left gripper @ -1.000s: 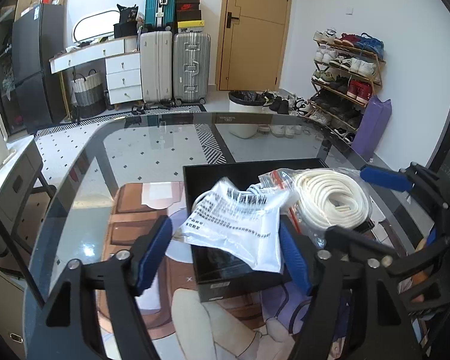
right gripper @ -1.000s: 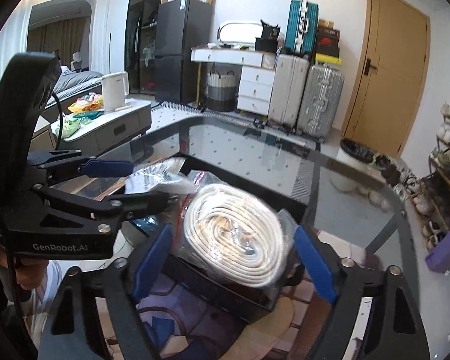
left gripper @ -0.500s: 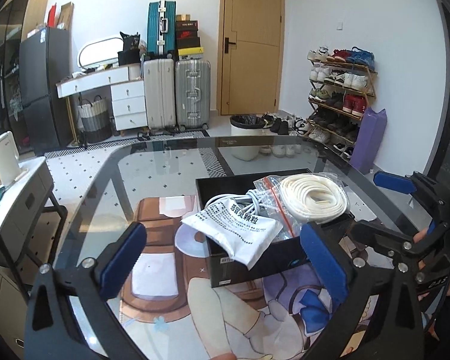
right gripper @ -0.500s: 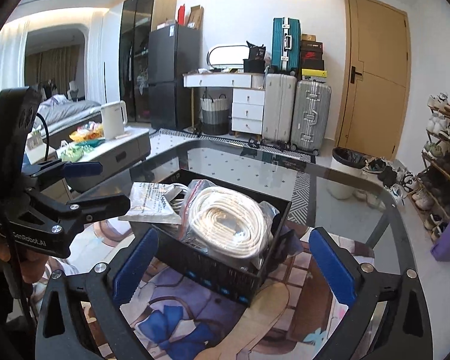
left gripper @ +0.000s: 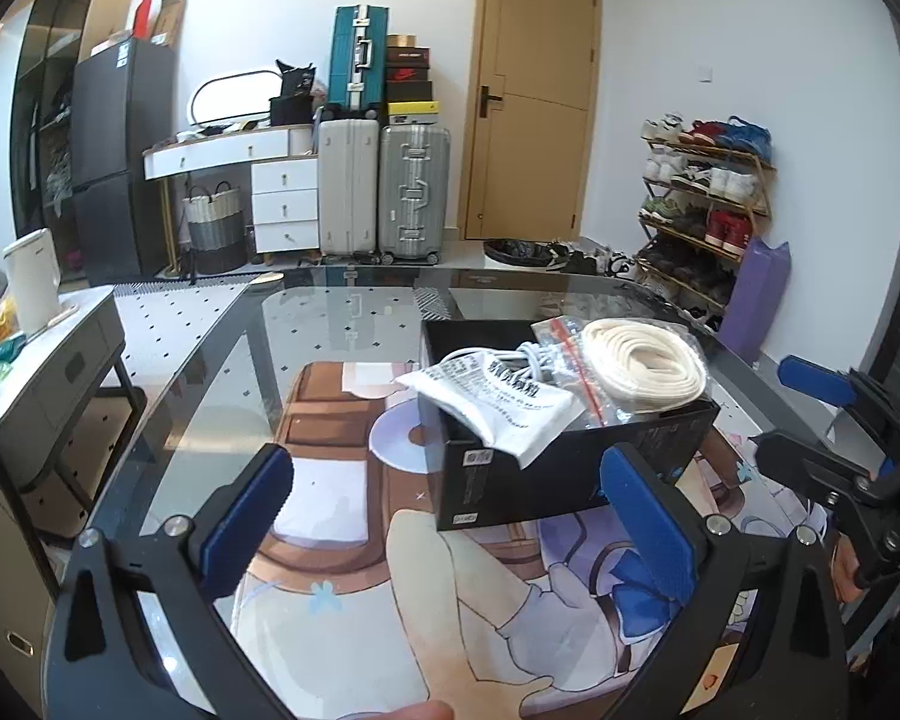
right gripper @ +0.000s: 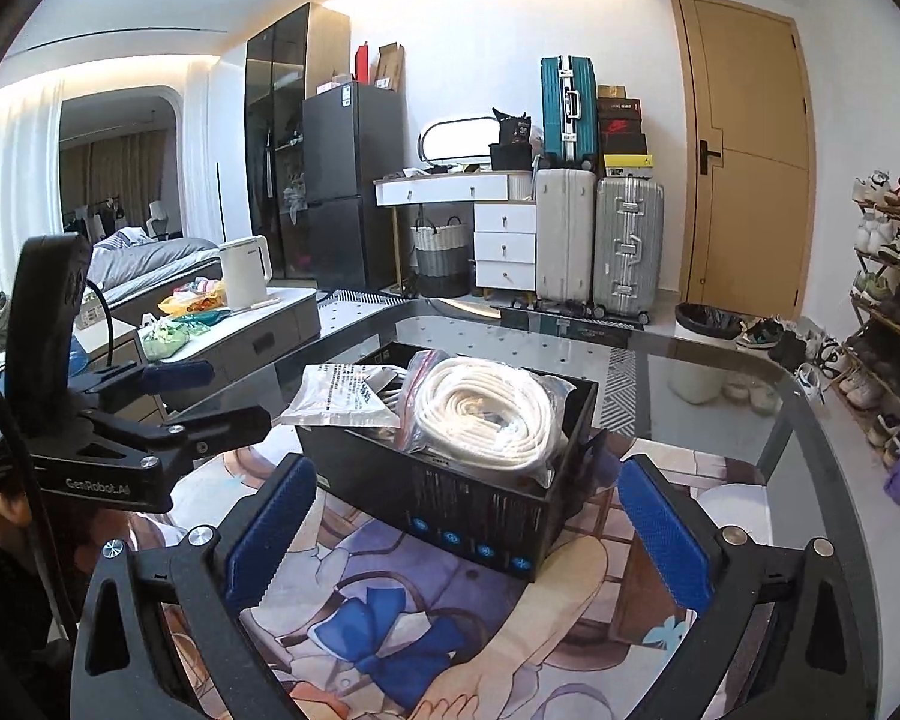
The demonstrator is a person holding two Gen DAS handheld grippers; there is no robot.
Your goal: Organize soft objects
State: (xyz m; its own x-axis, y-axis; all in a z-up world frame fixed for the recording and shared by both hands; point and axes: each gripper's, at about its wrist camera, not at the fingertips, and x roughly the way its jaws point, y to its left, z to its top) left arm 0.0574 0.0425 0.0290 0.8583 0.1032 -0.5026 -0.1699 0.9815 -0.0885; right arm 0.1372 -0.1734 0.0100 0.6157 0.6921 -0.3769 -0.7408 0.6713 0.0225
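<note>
A black box (left gripper: 570,468) (right gripper: 450,498) stands on the glass table. In it lie a white printed bag of cable (left gripper: 498,402) (right gripper: 342,399), hanging over the near-left rim, and a clear bag with a coiled white rope (left gripper: 642,360) (right gripper: 486,414). My left gripper (left gripper: 450,510) is open and empty, held back from the box. My right gripper (right gripper: 462,522) is open and empty in front of the box. Each gripper shows in the other's view, the left one (right gripper: 177,399) and the right one (left gripper: 810,414).
The glass table (left gripper: 330,324) has an illustrated mat (left gripper: 360,570) beneath the box. Behind stand suitcases (left gripper: 384,186), a white drawer unit (left gripper: 282,204), a door (left gripper: 528,108) and a shoe rack (left gripper: 702,198). A side table with a kettle (left gripper: 30,276) stands left.
Both grippers opened wide, let go of the two bags and drew back from the box. The bags now rest in the box.
</note>
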